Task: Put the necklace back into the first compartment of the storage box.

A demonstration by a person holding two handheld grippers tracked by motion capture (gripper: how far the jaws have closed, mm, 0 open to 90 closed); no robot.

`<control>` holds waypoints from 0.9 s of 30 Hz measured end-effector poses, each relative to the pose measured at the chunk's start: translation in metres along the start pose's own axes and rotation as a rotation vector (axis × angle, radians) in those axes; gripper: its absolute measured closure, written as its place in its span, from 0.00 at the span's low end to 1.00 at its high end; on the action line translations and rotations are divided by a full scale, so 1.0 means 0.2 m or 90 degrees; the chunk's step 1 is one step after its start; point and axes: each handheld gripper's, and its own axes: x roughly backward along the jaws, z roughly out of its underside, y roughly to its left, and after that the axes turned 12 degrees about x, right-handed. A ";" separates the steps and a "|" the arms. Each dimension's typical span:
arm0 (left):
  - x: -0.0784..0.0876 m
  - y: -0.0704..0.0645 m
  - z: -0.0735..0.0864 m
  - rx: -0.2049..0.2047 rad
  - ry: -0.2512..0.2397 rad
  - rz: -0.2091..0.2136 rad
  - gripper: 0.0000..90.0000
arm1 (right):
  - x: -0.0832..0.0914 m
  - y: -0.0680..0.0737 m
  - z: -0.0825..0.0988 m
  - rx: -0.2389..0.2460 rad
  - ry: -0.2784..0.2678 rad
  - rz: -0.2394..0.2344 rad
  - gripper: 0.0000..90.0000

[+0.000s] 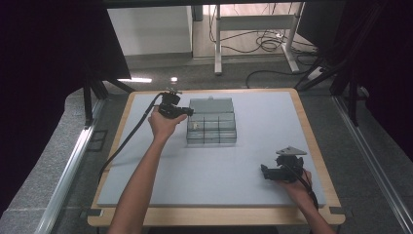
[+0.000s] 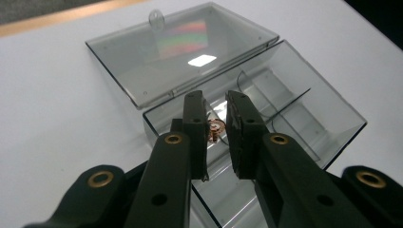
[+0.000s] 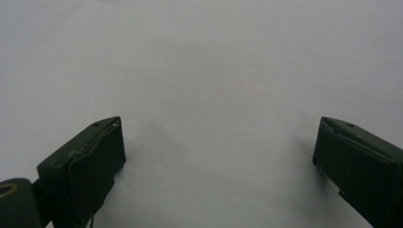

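Grey matting covers the table (image 1: 219,170), framed by a pale wooden edge; the largest item in view.

Clear smoky plastic box (image 1: 212,127), rectangular, set toward the far middle of the mat with its long axis running left to right across the table. Interior split by thin dividers into compartments. Its lid (image 2: 183,50) is hinged along the far long side and lies folded back flat on the mat, a small round tab at its outer edge pointing away from the person.

Left gripper (image 2: 216,126), black, held at the box's left end and pointing across it. Jaws narrow, a slim gap between the pads, poised over the left compartment.

Right gripper (image 1: 265,171), black, with a grey three-cornered plate on top, resting on the mat near the right front corner, well apart from the box. Jaws spread wide, bare mat between them.

Small copper-coloured piece (image 2: 216,129), roundish, seen in the gap between the left gripper's pads, at the left compartment of the box. Whether the pads press on it cannot be told; its long axis is too small to make out.
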 end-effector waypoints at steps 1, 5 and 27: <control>-0.01 0.00 0.01 0.002 0.003 0.003 0.88 | 0.00 0.00 0.00 0.000 0.000 0.000 0.03; -0.06 -0.01 0.01 0.002 0.012 -0.001 0.88 | 0.00 0.00 0.00 0.000 0.000 0.000 0.03; -0.12 -0.01 0.02 0.015 0.021 -0.030 0.76 | 0.00 0.00 0.00 0.000 0.000 0.000 0.03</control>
